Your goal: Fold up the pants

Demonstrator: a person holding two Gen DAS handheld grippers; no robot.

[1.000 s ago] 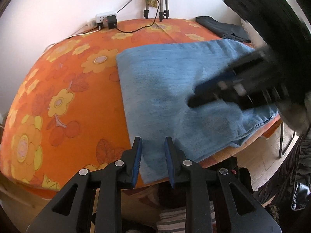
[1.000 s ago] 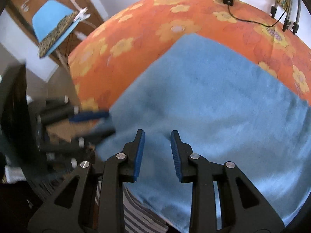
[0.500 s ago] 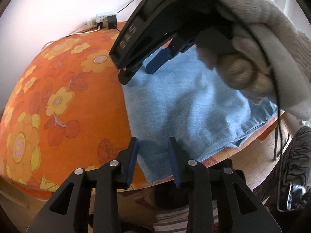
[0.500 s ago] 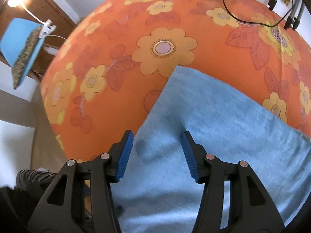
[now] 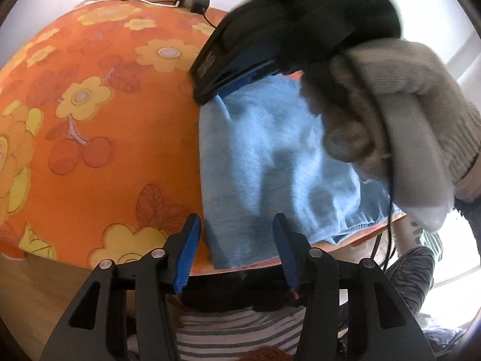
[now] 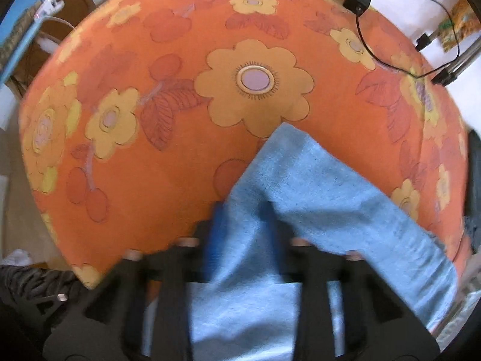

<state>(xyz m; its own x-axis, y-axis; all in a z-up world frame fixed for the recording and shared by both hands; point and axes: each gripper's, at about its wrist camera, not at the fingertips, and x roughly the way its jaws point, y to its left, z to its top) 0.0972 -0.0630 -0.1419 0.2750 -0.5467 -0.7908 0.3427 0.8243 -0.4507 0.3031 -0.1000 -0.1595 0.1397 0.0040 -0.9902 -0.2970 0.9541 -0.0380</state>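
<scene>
On the orange flowered worktop the blue pants lie half folded, my right hand-held gripper closing on their far corner and my left hand-held gripper opening, empty, astride the near corner, which I judge it must pinch next.

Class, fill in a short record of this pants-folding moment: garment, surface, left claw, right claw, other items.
garment: light blue denim pants, folded, far corner lifted
surface: orange flower-print tablecloth
left claw: jaws opening, astride the near corner, pads clear
right claw: closing on the far corner, in a grey knitted glove
other items: black power adapter with cable
</scene>
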